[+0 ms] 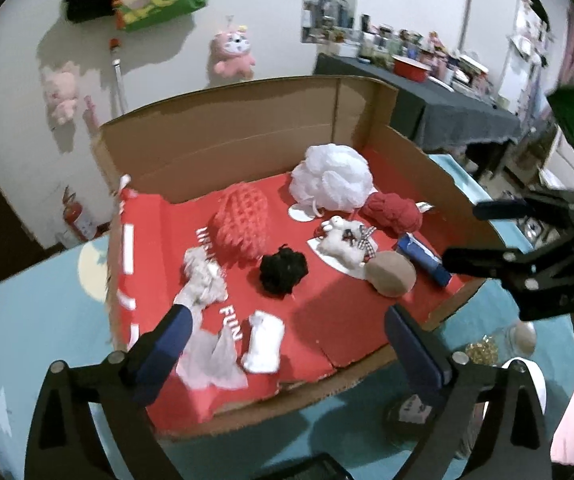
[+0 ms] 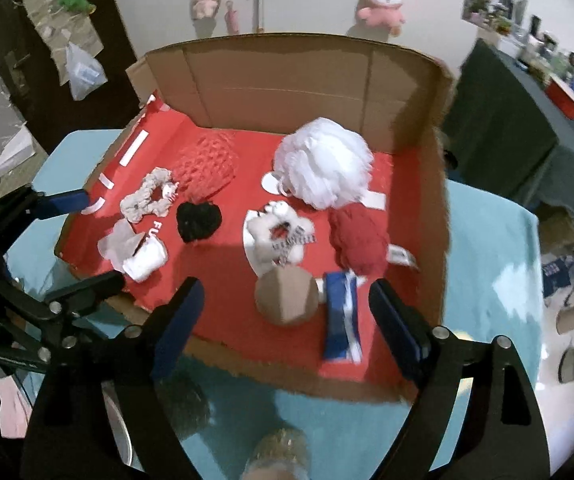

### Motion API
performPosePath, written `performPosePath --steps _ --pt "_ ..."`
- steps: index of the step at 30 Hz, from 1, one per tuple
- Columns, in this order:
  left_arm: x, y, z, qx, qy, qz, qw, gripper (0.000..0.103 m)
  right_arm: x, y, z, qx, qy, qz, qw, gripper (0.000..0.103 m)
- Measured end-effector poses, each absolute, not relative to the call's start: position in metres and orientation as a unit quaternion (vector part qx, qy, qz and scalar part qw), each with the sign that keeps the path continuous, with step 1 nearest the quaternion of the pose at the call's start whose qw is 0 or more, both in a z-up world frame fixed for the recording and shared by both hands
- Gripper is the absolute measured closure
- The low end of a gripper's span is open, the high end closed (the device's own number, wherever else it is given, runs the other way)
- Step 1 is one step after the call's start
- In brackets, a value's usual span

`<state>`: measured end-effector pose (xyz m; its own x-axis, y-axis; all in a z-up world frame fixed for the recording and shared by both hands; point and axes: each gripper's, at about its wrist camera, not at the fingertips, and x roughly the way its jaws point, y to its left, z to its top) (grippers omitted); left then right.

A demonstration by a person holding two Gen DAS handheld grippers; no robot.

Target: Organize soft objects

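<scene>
Fluffy mesh pouf (image 2: 324, 162) (white), knitted ball (image 2: 359, 239).

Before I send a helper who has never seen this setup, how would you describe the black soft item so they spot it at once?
Find the open cardboard box with the red floor. Near the floor's middle lies a small black fuzzy clump, between the beige scrunchie and the little white plush toy, just in front of the red knitted piece. It is the only black item in the box.

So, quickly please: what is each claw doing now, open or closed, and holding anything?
Left claw: open, holding nothing, above the red box.
Right claw: open, holding nothing, near the brown pad.
</scene>
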<state>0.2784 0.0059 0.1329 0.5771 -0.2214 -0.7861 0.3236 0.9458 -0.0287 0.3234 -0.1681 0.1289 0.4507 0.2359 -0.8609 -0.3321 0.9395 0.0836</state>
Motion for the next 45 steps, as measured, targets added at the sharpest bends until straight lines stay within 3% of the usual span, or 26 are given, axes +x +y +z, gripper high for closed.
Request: performPosePath --steps 15,45 --pt "0.268 0.020 0.108 -0.002 0.469 -0.093 0.878 0.004 0.300 -0.181 0.096 0.012 0.514 0.133 0.847 0.018" --pt "0.280 0.019 0.083 -0.027 0.506 -0.069 0.860 0.004 0.307 -0.176 0.070 -0.003 0.522 0.103 0.847 0.018"
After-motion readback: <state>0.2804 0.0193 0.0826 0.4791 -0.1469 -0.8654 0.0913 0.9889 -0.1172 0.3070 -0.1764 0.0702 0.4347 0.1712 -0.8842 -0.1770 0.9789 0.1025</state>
